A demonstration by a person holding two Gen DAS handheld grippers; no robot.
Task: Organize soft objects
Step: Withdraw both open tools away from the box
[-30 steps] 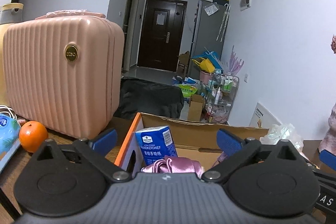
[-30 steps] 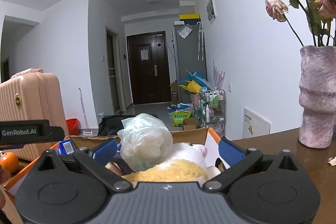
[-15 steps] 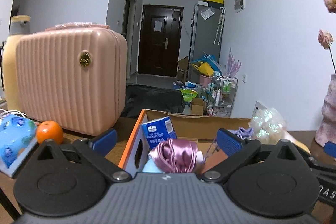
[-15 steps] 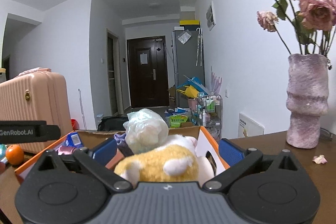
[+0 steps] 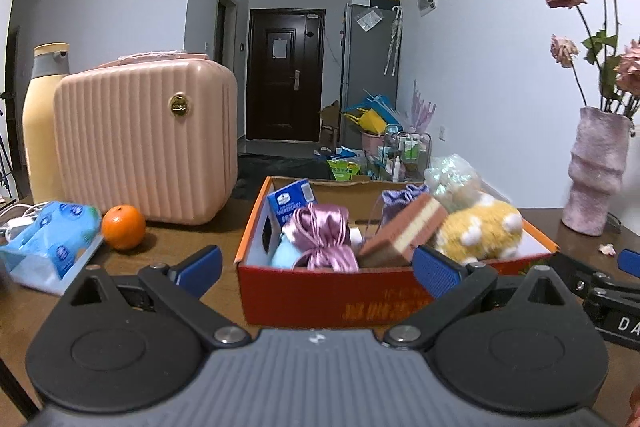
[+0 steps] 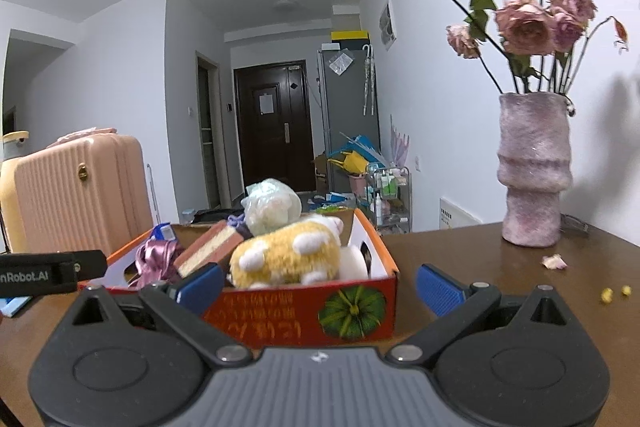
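An orange cardboard box [image 5: 320, 301] [image 6: 304, 307] stands on the brown table, filled with soft things: a yellow plush toy [image 5: 478, 233] [image 6: 286, 255], a brown cake-shaped sponge [image 5: 402, 231] [image 6: 208, 253], a pink satin pouch [image 5: 320, 235] [image 6: 154, 261], a purple pouch [image 5: 402, 197], a clear bag of plush [image 5: 452, 179] [image 6: 272, 205] and a blue tissue pack [image 5: 290, 201]. My left gripper [image 5: 316, 273] is open in front of the box's near wall, holding nothing. My right gripper [image 6: 320, 285] is open too, empty, before the box's right end.
A pink ribbed case [image 5: 146, 143] [image 6: 76, 193] and a yellow bottle [image 5: 40, 123] stand at the left. An orange [image 5: 123, 227] and a blue tissue package [image 5: 52, 239] lie beside them. A pink vase of dried roses [image 5: 598, 173] [image 6: 534, 171] stands at the right, with petals [image 6: 554, 261] on the table.
Both grippers have drawn back from over the box toward me, so the whole box and its front wall now show. Both stay open and empty.
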